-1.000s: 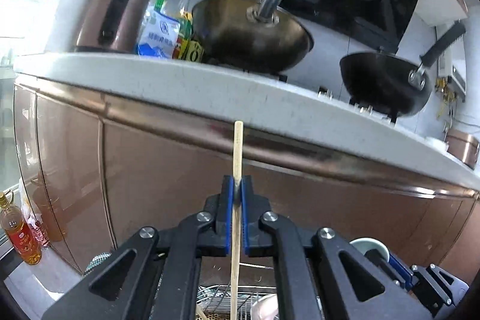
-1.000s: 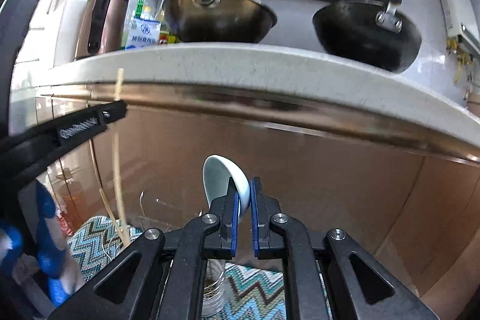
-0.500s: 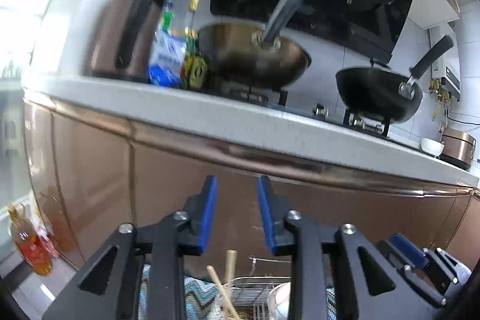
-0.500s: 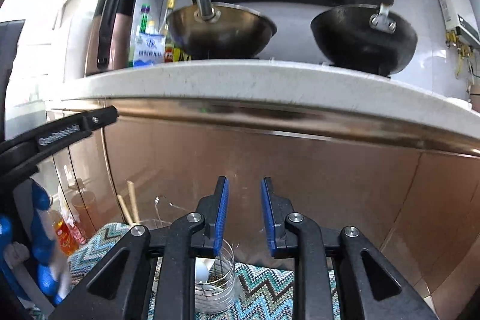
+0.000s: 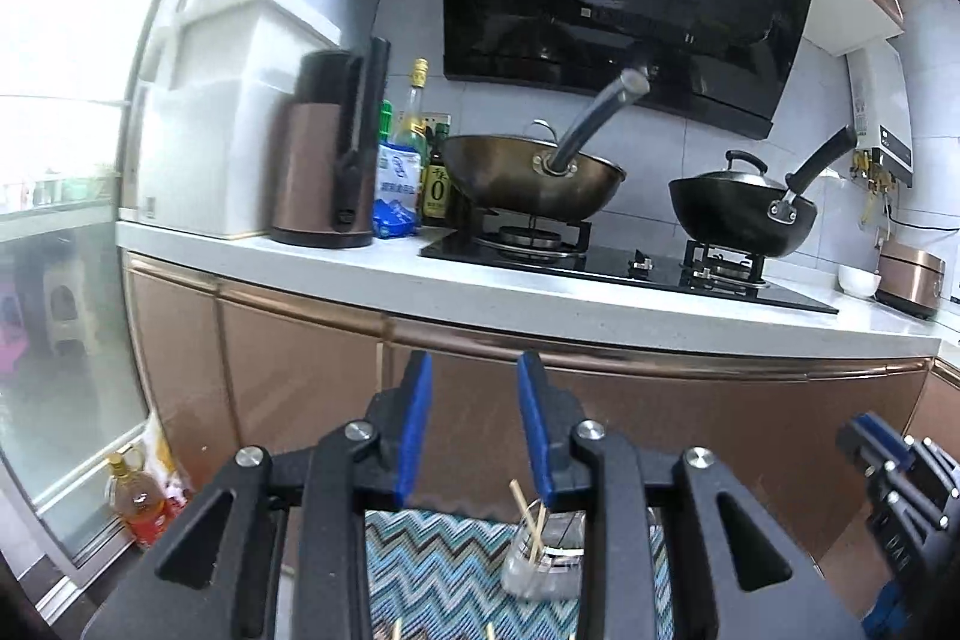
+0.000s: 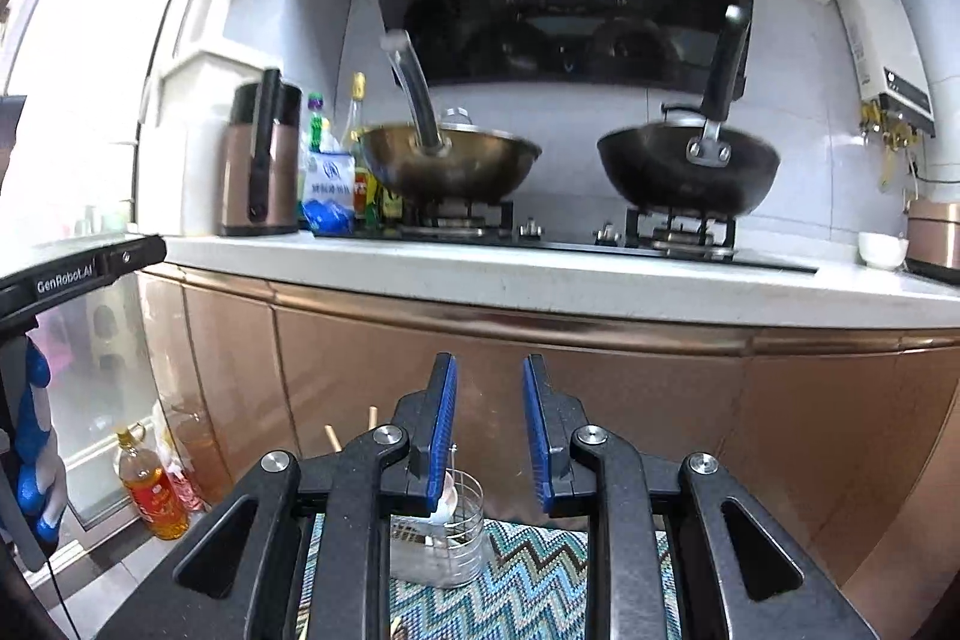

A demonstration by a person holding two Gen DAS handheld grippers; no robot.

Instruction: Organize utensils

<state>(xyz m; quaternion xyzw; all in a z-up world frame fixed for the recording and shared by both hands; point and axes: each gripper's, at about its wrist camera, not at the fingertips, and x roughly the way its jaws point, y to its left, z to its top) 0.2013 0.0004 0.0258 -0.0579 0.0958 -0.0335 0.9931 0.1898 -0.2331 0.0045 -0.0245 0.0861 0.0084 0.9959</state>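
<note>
Chopsticks lean crossed in a clear glass jar on the zigzag mat, just below the left gripper, whose blue pads stand spread with nothing between them. The right gripper is likewise parted and empty above a wire-caged glass holder in which a white spoon rests. Those sticks look light, stiff and thin, so I judge they would roll or swivel in a loose pinch; taking them around mid-length, square across the pads, seems safest. The spoon looks ceramic, smooth and breakable, best held at the handle. Both glass vessels could tip if nudged sideways. More stick tips poke up left of the right gripper. Behind rises a copper-fronted cabinet, and on the counter above sit a brass-coloured wok, a black pan and a kettle, all well apart from the mat and not in the way.
</note>
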